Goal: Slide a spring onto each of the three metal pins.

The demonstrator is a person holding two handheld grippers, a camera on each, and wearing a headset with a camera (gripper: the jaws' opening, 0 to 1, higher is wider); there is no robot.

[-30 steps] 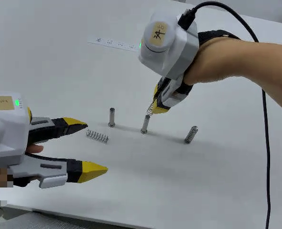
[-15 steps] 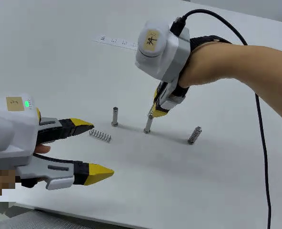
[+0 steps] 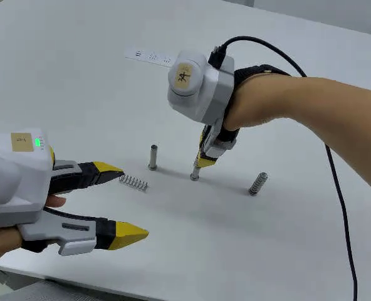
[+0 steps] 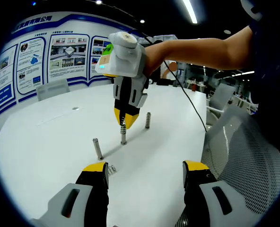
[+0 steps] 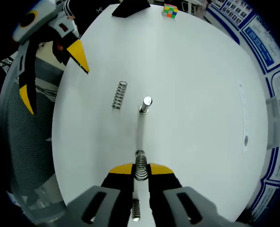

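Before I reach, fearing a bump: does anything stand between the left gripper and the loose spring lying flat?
Nothing visible stands between the open left gripper and the loose spring; the bare pin stands beyond.

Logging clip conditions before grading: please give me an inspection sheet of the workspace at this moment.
Surface: white table, bare around the work.
Job's things: bare pin upright; middle pin with a spring held at its top; sprung pin; loose spring lying flat.
Clutter: printed strip; colour cube at the far edge.
Grippers: right gripper shut on the spring; left gripper open, holding nothing.
Cables: black cable from the right gripper, trailing over the table.
Surroundings: wall posters; mesh chair.
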